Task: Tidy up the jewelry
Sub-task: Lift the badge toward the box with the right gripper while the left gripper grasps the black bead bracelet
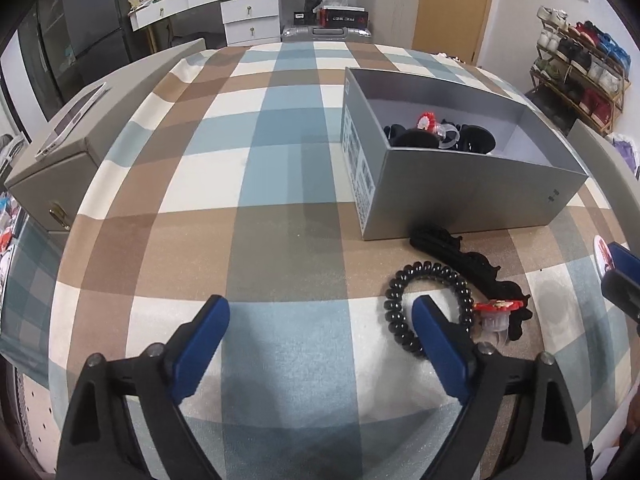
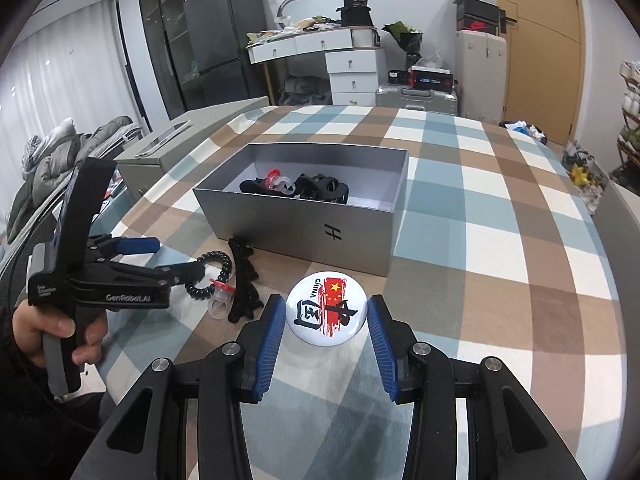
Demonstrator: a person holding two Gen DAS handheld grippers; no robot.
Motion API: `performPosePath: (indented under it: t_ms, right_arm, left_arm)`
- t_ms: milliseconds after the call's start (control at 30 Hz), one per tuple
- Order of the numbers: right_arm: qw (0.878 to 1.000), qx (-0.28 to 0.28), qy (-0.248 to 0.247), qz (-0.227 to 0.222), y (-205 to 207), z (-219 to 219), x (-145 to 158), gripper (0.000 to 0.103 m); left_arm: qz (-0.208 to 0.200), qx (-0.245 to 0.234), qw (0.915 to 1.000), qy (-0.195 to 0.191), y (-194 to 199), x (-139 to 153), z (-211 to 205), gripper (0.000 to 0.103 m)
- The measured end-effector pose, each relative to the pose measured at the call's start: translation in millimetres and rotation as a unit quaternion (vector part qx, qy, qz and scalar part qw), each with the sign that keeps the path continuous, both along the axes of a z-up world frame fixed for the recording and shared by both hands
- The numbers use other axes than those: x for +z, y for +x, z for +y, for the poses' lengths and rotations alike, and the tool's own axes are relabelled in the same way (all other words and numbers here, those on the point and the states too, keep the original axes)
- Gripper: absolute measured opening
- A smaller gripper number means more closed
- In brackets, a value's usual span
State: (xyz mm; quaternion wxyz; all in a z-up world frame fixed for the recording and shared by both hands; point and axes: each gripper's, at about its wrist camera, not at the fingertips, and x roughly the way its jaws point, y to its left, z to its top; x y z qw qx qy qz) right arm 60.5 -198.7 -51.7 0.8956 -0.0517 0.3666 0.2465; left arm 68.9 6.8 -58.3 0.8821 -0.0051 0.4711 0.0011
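Right wrist view: the right gripper [image 2: 325, 322] has its blue-padded fingers spread wide, one on each side of a round white badge [image 2: 326, 309] that lies flat on the checked tablecloth [image 2: 500, 208]. The pads stand just beside the badge's rim; whether they touch it cannot be told. The one badge bears a red flag with yellow stars, black brush characters and the word CHINA.

At 9 o'clock of the badge lie three loose pieces, close together: one black scalloped hair clip [image 2: 244, 280], one clear plastic ring with a red flower top [image 2: 221, 298] and one black spiral hair tie [image 2: 212, 276]. The left gripper [image 2: 176, 260], held in a hand [image 2: 60, 330], reaches in over them.

Left wrist view: the left gripper [image 1: 320, 312] is wide apart and holds nothing. Its right finger lies across the spiral hair tie [image 1: 424, 308], with the flower ring [image 1: 496, 320] and the black clip [image 1: 472, 264] at 3 o'clock.

Farther off, at 12 o'clock of the badge, stands one open grey box [image 2: 304, 224] holding several black hair pieces and another red-flowered clear ring [image 2: 280, 182].
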Motion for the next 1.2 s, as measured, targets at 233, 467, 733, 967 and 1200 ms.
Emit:
performPosePath:
  t_ms: [233, 467, 733, 967, 1200]
  right_arm:
    - [1.0, -0.003, 0.001, 0.004, -0.1, -0.7, -2.8, 0.041]
    - [1.0, -0.006, 0.001, 0.002, -0.6, -1.7, -2.0, 0.041]
    - [1.0, -0.003, -0.001, 0.004, -0.3, 0.1, -4.5, 0.041]
    - [1.0, -0.005, 0.007, -0.008, -2.0, -0.1, 1.8, 0.041]
    - [0.999, -0.011, 0.018, -0.033, -3.4, -0.8, 14.5, 0.041]
  left_arm:
    - [-0.011, -0.029, 0.9995, -0.002, -0.5, 6.5, -6.9, 0.024]
    - [-0.015, -0.036, 0.999, -0.02, -0.2, 6.9, -5.5, 0.005]
    - [-0.025, -0.035, 0.9985, -0.035, -5.6, 10.0, -2.6, 0.005]
    - [-0.057, -0.036, 0.9963, -0.053, -11.9, 22.8, 2.1, 0.005]
    - [-0.097, -0.041, 0.992, -0.07, -15.6, 37.7, 6.0, 0.005]
